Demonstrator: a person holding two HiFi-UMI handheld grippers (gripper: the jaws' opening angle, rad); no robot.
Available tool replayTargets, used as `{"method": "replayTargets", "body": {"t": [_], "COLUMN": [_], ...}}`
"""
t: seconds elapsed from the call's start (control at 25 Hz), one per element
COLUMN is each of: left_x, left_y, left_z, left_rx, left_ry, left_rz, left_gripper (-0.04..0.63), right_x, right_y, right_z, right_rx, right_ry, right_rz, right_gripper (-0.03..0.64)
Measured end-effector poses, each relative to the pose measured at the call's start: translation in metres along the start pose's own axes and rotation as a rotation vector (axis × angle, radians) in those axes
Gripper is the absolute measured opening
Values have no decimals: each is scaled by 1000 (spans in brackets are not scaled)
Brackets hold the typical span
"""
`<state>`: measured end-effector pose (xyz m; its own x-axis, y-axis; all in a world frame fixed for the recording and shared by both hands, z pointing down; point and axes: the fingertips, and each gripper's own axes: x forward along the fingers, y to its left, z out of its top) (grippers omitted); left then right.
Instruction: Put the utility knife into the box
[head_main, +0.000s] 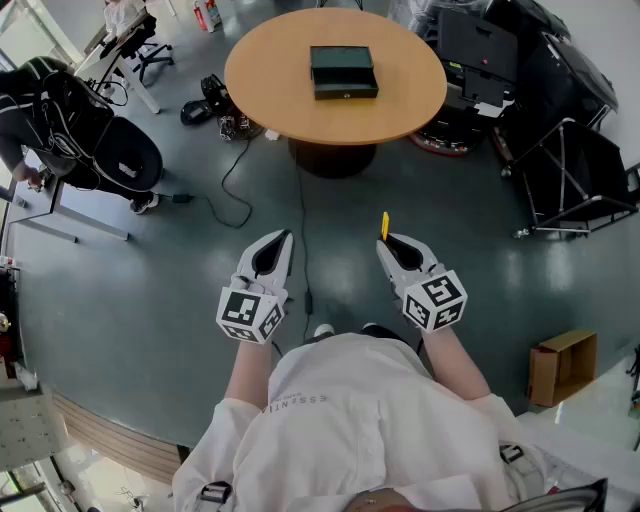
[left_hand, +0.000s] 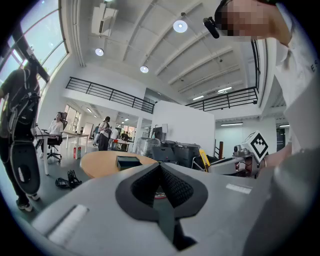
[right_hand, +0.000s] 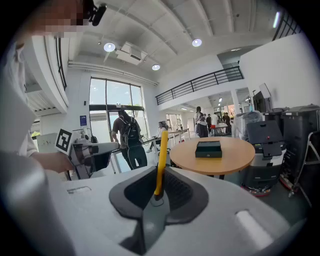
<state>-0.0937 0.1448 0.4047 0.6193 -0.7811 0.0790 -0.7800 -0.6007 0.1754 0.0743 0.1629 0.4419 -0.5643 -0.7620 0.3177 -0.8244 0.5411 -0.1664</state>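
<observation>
The right gripper (head_main: 392, 242) holds the utility knife (right_hand: 161, 160) tight between its fingers, the left gripper (head_main: 283, 238) is closed on nothing, and the box (head_main: 343, 72) sits in the middle of the counter (head_main: 270, 90), well apart, so only the pickup seems done.

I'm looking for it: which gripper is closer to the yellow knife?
Right. The right gripper clamps the yellow utility knife between its jaws; the left gripper is apart from it, to its left, shut and empty.
</observation>
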Motion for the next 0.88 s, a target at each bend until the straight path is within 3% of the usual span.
{"method": "replayTargets", "body": {"t": [0.2, 0.48, 0.72, 0.88], "left_x": [2, 32, 99, 149], "left_y": [19, 38, 57, 70], "left_z": [-8, -20, -23, -2], "left_rx": [-35, -56, -34, 51], "left_ry": [8, 31, 37, 44], "left_rz": [40, 30, 52, 41], "left_gripper": [14, 14, 14, 14], "right_x": [12, 42, 86, 116], "right_y": [-2, -43, -109, -141], "right_z": [6, 2, 12, 44], "right_rx": [16, 28, 35, 13], "right_ry": [-11, 17, 26, 10], "right_rz": [-2, -13, 13, 44], "right_gripper": [38, 38, 38, 38]}}
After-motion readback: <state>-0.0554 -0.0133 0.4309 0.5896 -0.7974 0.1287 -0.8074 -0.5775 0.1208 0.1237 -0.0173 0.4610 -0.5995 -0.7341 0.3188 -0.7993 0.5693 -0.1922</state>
